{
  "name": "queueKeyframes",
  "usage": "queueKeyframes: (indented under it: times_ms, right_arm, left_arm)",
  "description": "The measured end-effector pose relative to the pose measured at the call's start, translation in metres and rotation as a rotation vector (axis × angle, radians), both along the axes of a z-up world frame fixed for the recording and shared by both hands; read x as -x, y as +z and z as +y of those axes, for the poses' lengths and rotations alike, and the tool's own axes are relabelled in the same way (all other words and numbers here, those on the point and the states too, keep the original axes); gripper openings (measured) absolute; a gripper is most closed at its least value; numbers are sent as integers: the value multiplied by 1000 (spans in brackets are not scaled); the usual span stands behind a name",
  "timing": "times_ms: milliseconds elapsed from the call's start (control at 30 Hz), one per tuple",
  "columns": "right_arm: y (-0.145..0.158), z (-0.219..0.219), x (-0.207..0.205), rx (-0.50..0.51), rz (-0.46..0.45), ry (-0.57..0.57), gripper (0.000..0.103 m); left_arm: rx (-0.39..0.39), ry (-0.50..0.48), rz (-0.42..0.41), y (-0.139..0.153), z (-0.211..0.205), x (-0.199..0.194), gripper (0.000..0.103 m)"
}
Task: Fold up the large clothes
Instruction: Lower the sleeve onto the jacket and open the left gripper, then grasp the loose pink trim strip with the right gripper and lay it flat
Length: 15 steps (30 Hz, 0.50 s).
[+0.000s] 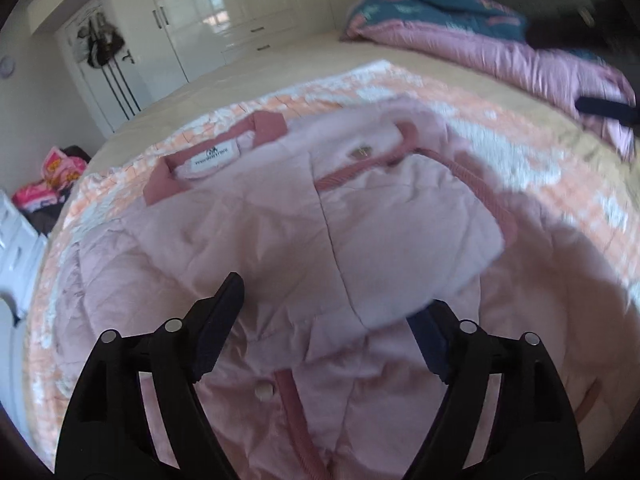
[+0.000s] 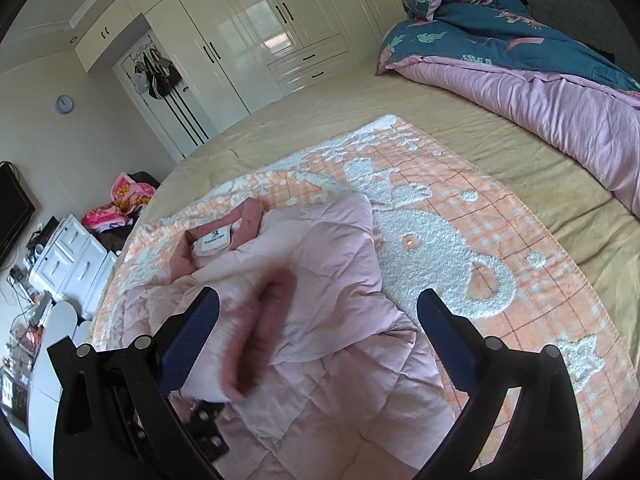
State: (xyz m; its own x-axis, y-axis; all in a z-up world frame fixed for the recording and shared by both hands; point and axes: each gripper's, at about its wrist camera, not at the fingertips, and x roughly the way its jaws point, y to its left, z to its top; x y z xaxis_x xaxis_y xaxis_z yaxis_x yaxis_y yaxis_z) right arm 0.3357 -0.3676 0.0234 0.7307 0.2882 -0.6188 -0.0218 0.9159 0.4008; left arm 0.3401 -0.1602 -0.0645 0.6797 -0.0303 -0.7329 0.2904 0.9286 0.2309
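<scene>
A pale pink quilted jacket point(image 2: 320, 280) lies on an orange-and-white patterned blanket point(image 2: 500, 248), which is spread over the tan bed point(image 2: 460, 112). Its dusty-pink collar point(image 1: 264, 128) and white neck label point(image 1: 210, 158) sit at the far left. Judging by how it lies, the fold is under way but not finished. In the left wrist view one front panel or sleeve, edged with pink ribbed trim point(image 1: 476, 184), lies doubled across the chest. In the right wrist view a sleeve with a darker pink cuff point(image 2: 260, 328) is blurred, seemingly in mid-fall over the near part of the body. The left gripper point(image 1: 332, 320) stands with its jaws apart above the middle of the jacket. The folded panel's near corner drapes against the right finger, but nothing is pinched between the pads. The right gripper point(image 2: 320, 320) is likewise spread wide over the near right part of the jacket, with the cuff loose between its fingers and unclamped. The lower body of the jacket spreads toward the camera unfolded, with a snap button point(image 1: 264, 390) showing. What probably remains is settling the sleeves flat and then bringing the hem up toward the collar. A crumpled teal and pink duvet point(image 2: 520, 52) lies at the far right, well apart from the work.
</scene>
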Motion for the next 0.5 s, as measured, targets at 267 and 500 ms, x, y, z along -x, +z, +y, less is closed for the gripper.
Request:
queueKeyframes:
  times_ms: [267,500]
  right_arm:
    - [-2,19,-1,58,2,33,99]
    - [-12,53,-2,81,27,117,99]
  left_arm:
    - [147,-15,80,19,40,19,92]
    - [266,124,55,41,115,10,94]
